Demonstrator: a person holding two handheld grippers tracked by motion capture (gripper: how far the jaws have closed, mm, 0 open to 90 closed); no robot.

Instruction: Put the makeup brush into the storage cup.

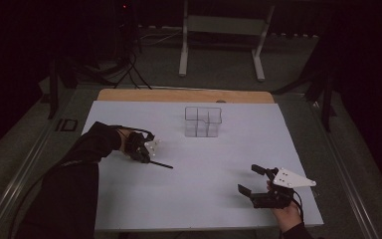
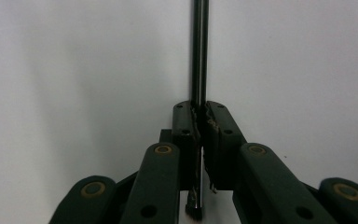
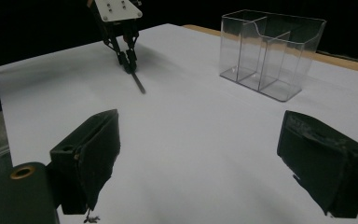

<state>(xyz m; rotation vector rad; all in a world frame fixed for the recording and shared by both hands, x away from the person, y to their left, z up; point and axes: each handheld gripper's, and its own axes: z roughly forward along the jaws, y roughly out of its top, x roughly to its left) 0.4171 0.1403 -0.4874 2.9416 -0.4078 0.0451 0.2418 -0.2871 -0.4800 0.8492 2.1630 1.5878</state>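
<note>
We clamp our left gripper's [image 1: 148,155] fingers on a black rod [image 1: 162,164]; right gripper's [image 1: 253,180] fingers apart, clear organizer [image 1: 203,121] beyond on white desk [image 1: 204,199]

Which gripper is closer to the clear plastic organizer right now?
Left. The left gripper, shut on a thin black rod, sits just left of the organizer; the right gripper waits open near the table's front edge.

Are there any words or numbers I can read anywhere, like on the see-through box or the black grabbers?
None: no readable word, number or sign.
Clear plastic box with compartments: plain, no label.
Thin black rod clamped in the left tool: no marking.
Right tool, jaws apart: no print.
White table cover: blank.
</note>
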